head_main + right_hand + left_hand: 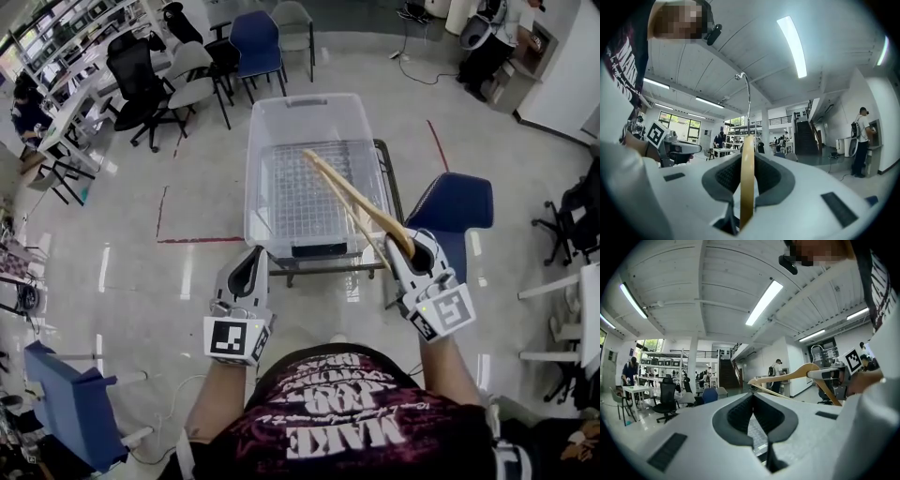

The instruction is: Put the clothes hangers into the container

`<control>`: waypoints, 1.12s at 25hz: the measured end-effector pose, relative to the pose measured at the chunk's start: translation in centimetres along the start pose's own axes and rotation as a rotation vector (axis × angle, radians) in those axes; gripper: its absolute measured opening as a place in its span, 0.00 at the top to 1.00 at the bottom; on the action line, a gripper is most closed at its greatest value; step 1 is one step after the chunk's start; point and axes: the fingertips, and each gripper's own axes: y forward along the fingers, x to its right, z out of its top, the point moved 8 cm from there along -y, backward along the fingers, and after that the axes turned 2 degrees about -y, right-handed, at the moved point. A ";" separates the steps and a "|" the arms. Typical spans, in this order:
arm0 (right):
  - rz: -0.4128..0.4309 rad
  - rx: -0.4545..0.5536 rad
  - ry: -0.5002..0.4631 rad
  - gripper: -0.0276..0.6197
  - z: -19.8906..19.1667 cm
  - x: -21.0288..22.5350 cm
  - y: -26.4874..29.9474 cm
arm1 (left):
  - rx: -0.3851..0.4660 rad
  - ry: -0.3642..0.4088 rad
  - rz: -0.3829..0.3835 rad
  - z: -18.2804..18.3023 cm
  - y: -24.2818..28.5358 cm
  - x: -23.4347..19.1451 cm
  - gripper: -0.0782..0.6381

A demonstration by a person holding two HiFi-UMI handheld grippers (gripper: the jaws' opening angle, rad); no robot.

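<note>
A wooden clothes hanger (352, 197) with a metal hook (747, 93) is clamped in my right gripper (412, 242), which is shut on its lower end. The hanger slants up and left over the near right part of a clear plastic container (253, 187), whose bottom shows a wire grid through it. In the right gripper view the hanger (747, 187) stands edge-on between the pads. My left gripper (256, 249) hovers just in front of the container's near left corner, its tips together and nothing in it. The left gripper view shows the hanger (797, 374) and the right gripper (829, 374) off to its right.
The container rests on a wire cart (386, 178). A blue chair (455, 202) stands close to the cart's right side. Office chairs (141, 75) and desks fill the far left, another blue chair (255, 37) stands behind, and a blue seat (66, 403) is at the lower left.
</note>
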 end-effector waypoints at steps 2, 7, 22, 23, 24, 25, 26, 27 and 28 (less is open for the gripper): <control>0.004 -0.004 0.003 0.86 -0.3 0.3 1.1 | -0.017 0.012 0.016 -0.4 0.3 -0.8 0.88; 0.022 -0.022 0.000 0.86 -1.0 1.2 4.7 | -0.028 0.002 0.035 -1.0 1.8 -3.3 0.88; 0.023 -0.242 0.023 0.86 -9.7 6.0 19.9 | -0.029 0.003 -0.007 -0.3 12.3 -12.6 0.88; 0.022 -0.275 0.032 0.86 -11.0 6.3 20.8 | -0.031 0.003 -0.008 -0.3 12.7 -13.3 0.88; 0.022 -0.311 0.043 0.86 -12.4 6.5 21.6 | -0.034 0.003 -0.009 -0.3 13.2 -13.9 0.88; 0.023 -0.349 0.054 0.86 -13.8 6.7 22.2 | -0.038 0.002 -0.009 -0.3 13.5 -14.5 0.88; 0.024 -0.394 0.062 0.86 -15.2 6.9 22.9 | -0.042 0.002 -0.010 -0.5 13.8 -15.1 0.88; 0.029 -0.446 0.063 0.86 -16.5 6.9 23.5 | -0.045 0.000 -0.010 -0.7 14.0 -15.6 0.88; 0.039 -0.501 0.055 0.86 -17.5 6.9 24.3 | -0.048 -0.002 -0.010 -0.9 14.2 -16.1 0.88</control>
